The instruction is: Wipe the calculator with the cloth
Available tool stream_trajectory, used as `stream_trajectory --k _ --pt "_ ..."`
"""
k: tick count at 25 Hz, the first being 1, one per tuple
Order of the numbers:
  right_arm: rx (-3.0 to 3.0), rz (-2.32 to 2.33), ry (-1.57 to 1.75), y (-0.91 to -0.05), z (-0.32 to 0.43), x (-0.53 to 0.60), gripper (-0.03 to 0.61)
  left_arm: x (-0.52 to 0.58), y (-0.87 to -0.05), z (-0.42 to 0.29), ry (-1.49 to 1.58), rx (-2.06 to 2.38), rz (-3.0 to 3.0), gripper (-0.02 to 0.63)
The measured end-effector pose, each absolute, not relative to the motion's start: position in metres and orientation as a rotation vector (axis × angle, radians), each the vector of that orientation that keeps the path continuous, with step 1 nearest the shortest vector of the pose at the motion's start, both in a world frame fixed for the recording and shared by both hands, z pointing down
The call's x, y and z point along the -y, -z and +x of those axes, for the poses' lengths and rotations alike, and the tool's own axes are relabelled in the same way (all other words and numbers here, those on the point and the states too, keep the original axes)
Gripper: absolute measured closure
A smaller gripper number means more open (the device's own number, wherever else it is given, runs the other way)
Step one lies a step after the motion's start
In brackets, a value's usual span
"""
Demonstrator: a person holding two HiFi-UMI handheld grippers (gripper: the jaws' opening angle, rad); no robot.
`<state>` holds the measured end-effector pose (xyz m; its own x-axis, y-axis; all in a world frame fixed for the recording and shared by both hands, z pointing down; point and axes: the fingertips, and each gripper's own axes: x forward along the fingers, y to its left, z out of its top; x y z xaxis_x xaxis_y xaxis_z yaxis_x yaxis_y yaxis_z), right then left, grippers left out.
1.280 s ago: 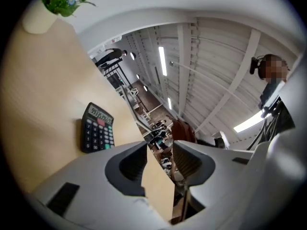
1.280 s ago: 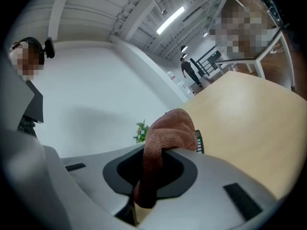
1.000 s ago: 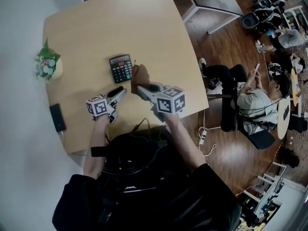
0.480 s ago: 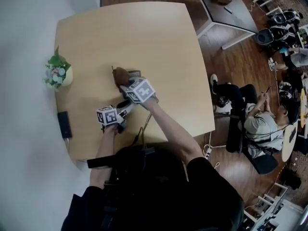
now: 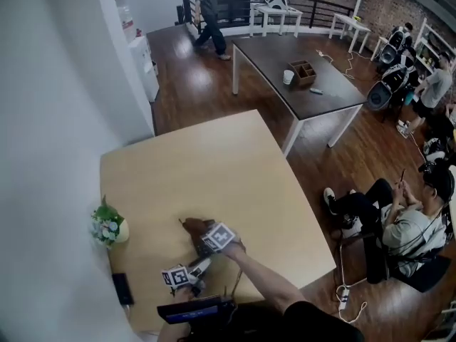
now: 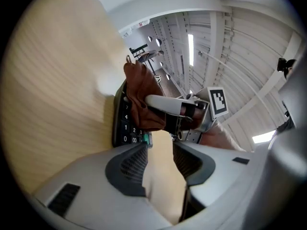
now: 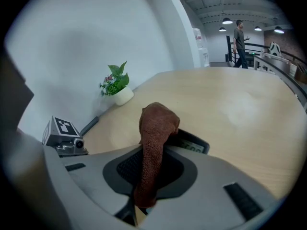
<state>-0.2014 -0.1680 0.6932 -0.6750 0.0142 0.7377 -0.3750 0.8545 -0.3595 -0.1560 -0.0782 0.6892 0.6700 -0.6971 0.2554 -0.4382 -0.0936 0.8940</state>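
Cloth, brown and nubbly, is pinched by the right gripper on the flat calculator; the left gripper is held narrowly apart, empty.

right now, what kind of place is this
Likely an open-plan office or lab: a light table and a dark table on wood flooring, a brick wall behind, and a seated person nearby.

You're in an open-plan office loft. Beyond your pale table stand a dark work table, a seated person, plank flooring, a brick wall and a railing.
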Motion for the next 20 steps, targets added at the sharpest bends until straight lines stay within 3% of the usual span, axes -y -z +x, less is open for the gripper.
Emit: stream_trajectory --k 4,12,20 --pt "2.25 0.42 -0.548 -0.696 -0.175 0.228 0.523 0.11 -0.698 -0.176 0.274 0.932 1.789 0.46" --pt "2.164 0.573 -0.609 -0.672 -0.109 0.226 0.523 0.088 -0.679 -0.159 0.299 0.896 1.73 0.46" --pt "2.327 0.269 -0.604 -0.647 -0.213 0.157 0.523 0.084 -0.68 -0.161 0.315 0.898 1.724 0.46"
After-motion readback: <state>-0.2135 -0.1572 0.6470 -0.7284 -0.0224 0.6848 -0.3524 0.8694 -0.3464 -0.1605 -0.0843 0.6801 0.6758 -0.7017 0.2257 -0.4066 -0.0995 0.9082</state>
